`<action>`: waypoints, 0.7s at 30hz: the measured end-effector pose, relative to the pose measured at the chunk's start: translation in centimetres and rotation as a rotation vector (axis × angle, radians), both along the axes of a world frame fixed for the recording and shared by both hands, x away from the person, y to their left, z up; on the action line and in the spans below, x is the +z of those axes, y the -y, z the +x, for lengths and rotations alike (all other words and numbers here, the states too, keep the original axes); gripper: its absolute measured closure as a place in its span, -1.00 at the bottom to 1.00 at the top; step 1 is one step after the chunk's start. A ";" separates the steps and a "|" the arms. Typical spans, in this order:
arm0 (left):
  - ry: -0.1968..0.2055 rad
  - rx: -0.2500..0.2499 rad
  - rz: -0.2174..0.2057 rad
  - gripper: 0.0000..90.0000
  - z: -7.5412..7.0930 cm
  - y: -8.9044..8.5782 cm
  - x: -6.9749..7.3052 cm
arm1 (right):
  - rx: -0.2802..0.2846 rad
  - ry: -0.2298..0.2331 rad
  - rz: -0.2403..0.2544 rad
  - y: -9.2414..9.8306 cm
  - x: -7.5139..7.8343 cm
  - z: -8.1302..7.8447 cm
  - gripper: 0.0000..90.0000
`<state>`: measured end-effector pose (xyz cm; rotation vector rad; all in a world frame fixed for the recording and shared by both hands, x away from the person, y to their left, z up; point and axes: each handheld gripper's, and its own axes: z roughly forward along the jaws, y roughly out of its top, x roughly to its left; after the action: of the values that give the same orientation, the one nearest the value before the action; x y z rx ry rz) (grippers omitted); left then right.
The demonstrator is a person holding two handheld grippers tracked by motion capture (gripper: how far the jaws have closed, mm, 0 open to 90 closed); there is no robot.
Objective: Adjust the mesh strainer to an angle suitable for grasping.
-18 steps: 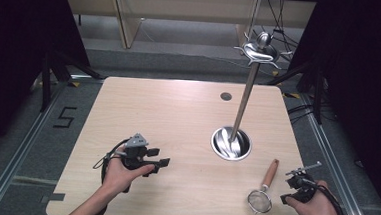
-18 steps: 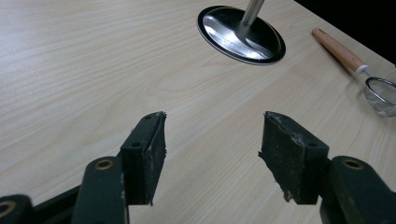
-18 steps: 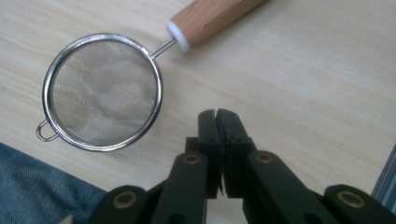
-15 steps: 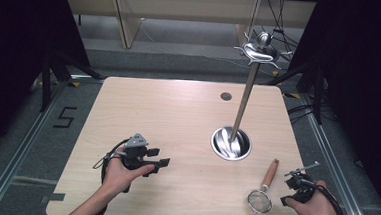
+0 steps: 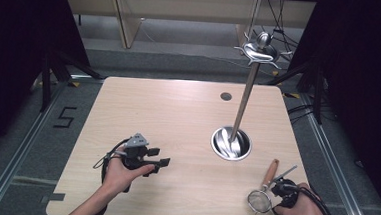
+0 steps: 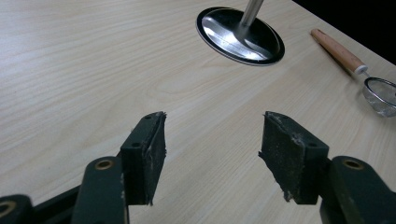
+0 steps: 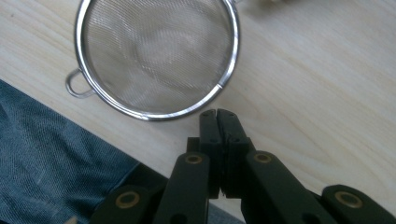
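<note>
The strainer (image 7: 156, 56) lies at the lower right of the high view, its mesh bowl just above the right gripper (image 7: 217, 114) — jaws pressed together, holding nothing. The left gripper (image 6: 212, 140) stands wide over the pale wooden table (image 5: 178, 117); grey floor and dark curtains lie beyond.

Single readable mark: digit "5" (image 5: 65, 117), dark tape strokes on grey floor (image 5: 21, 142), left of table (image 5: 178, 107), about level with its middle. No brand, label or lettering legible on anything else in high view or in either gripper view.
</note>
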<state>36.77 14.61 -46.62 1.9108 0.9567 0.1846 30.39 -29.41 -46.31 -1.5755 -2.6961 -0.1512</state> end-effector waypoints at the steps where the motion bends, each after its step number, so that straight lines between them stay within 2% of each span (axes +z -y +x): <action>1: -0.001 0.000 -0.001 -0.13 0.0 0.0 0.0 | 0.011 -0.005 -0.004 -0.2 0.0 0.1 1.00; 2: -0.003 -0.004 -0.001 -0.13 0.0 -0.1 0.0 | 0.037 0.003 -0.023 -0.6 -0.1 0.4 1.00; 5: -0.002 -0.006 0.001 -0.13 0.0 -0.1 0.1 | 0.032 0.001 -0.028 -1.3 -0.1 0.6 0.99; 8: 0.001 -0.001 0.000 -0.13 0.0 -0.1 0.1 | 0.059 0.013 -0.020 -2.2 0.0 1.0 0.99; 9: -0.002 -0.003 0.000 -0.13 0.0 -0.1 0.1 | 0.084 0.036 -0.031 -2.4 -0.1 1.2 0.99; 10: 0.000 0.002 -0.002 -0.13 0.0 -0.1 0.1 | 0.049 0.023 -0.029 -2.9 0.0 1.3 0.99; 14: 0.002 0.000 -0.008 -0.13 0.0 -0.1 0.1 | 0.065 0.036 0.019 -4.3 0.0 2.3 0.98; 18: 0.002 0.001 -0.010 -0.13 0.1 -0.1 0.1 | 0.062 0.058 0.037 -5.4 -0.1 3.5 0.97; 21: 0.005 0.011 -0.008 -0.13 0.0 -0.1 0.2 | 0.065 0.057 0.048 -5.6 0.0 4.2 0.94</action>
<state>36.76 14.68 -46.47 1.8969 0.9638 0.1913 34.57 -23.81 -46.33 -1.4920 -2.7596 -0.2610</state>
